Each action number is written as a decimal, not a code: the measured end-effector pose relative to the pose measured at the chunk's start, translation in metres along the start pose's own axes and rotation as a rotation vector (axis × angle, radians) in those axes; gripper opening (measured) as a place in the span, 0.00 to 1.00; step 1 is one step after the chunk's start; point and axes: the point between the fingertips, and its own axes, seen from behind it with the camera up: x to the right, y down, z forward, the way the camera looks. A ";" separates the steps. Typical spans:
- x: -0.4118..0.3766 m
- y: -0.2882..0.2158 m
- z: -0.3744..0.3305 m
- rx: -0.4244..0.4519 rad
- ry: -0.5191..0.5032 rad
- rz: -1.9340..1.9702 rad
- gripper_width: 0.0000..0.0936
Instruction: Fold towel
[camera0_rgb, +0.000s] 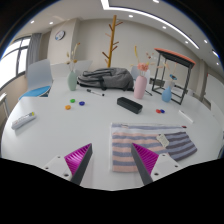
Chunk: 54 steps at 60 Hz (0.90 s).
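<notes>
White table (80, 125), office beyond. Gripper (112, 160) open, fingers apart, holding nothing. Striped towel (150, 142) lies flat just ahead, toward the right finger. Pink bottle (141, 82) far; contents unclear.

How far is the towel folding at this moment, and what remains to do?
Nothing looks done: the striped towel lies spread flat on the white table, with no fold visible. The hand-held gripper is open, holds nothing and hangs just short of the towel's near edge. Left: grasp an edge and fold it over.
</notes>
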 end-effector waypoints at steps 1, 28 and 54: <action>0.000 -0.001 0.004 -0.001 0.000 0.002 0.91; 0.026 0.004 0.039 -0.086 0.077 0.051 0.03; 0.048 -0.129 -0.047 0.031 -0.062 0.239 0.02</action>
